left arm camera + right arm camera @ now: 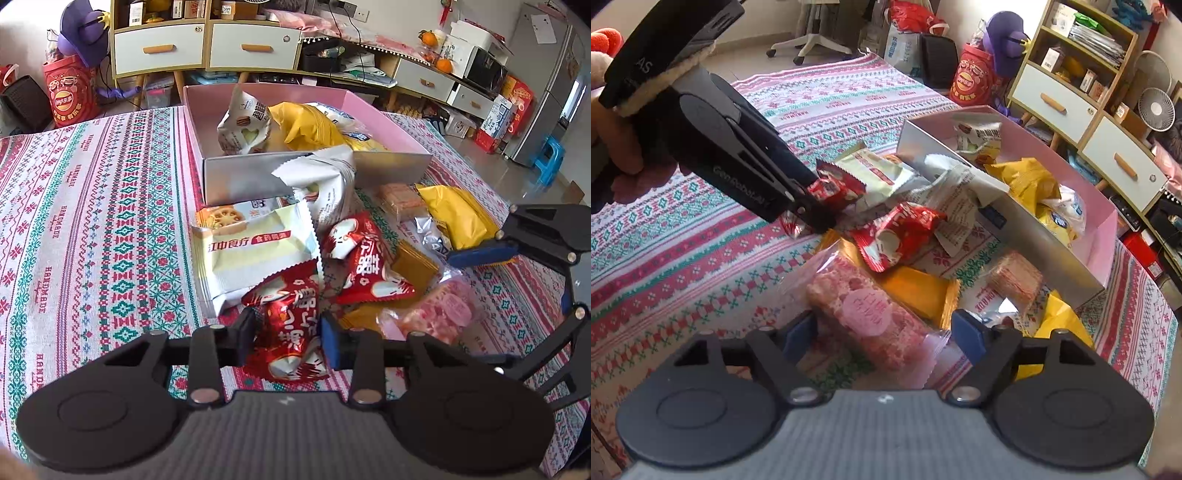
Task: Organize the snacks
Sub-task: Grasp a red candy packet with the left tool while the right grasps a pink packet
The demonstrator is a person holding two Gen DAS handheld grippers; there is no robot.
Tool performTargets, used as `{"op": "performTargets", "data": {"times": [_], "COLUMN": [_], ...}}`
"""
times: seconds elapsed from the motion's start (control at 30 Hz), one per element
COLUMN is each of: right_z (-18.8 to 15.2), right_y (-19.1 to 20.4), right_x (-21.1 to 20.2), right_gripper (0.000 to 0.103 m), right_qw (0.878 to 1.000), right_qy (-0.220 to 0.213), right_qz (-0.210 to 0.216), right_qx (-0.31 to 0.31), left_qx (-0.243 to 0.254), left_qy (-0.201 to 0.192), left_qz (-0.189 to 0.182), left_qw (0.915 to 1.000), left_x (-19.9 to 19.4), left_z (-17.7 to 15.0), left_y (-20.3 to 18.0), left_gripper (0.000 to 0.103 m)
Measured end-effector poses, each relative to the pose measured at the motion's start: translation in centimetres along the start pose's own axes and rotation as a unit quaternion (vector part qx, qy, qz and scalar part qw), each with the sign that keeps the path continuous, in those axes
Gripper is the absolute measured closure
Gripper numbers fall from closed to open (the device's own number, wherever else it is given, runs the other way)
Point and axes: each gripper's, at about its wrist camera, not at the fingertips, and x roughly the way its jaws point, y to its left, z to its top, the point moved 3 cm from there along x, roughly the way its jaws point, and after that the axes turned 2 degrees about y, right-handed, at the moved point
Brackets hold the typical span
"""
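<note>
A pile of snack packets lies on the patterned tablecloth in front of a pink-lined box (391, 162) that holds several packets. My left gripper (288, 336) is shut on a red foil packet (288, 332) at the near edge of the pile; it also shows in the right wrist view (831, 186), gripped by the left gripper (812, 206). My right gripper (882, 332) is open around a pink nougat bar in clear wrap (864, 314), its pads on either side and apart from it. A second red packet (901, 236) and a yellow packet (916, 291) lie beyond.
A white biscuit packet (251, 254) and a white crumpled packet (328, 184) lean by the box front. A yellow bag (458, 214) and wafer pack (400, 197) lie right. Cabinets (207, 44) stand behind the table.
</note>
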Motion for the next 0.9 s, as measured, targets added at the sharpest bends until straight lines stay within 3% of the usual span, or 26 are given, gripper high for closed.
{"op": "performTargets", "data": {"times": [0.07, 0.17, 0.33, 0.47, 0.6, 0.9], "right_z": [0.2, 0.4, 0.4, 0.6, 0.6, 1.0], "right_y": [0.0, -0.2, 0.1, 0.2, 0.1, -0.7], "right_x": [0.1, 0.3, 0.8, 0.8, 0.6, -0.2], "right_gripper": [0.05, 0.056, 0.056, 0.07, 0.072, 0.074], "right_qw": [1.0, 1.0, 1.0, 1.0, 1.0, 0.998], "right_qy": [0.002, 0.004, 0.009, 0.006, 0.003, -0.01], "right_qz": [0.005, 0.003, 0.006, 0.015, 0.009, 0.013], "right_qx": [0.006, 0.013, 0.017, 0.025, 0.028, 0.053], "left_qx": [-0.001, -0.005, -0.005, -0.005, -0.009, -0.018], "left_qy": [0.001, 0.003, 0.006, 0.006, 0.006, 0.007], "left_qz": [-0.001, -0.004, -0.007, -0.008, -0.011, -0.02], "left_qw": [1.0, 1.0, 0.9999, 0.9999, 0.9999, 0.9996], "left_x": [0.0, 0.0, 0.0, 0.0, -0.1, -0.6], "left_z": [0.0, 0.0, 0.0, 0.1, 0.1, 0.2], "left_y": [-0.1, -0.1, -0.2, -0.2, -0.2, -0.1], "left_gripper": [0.063, 0.063, 0.063, 0.064, 0.072, 0.072]}}
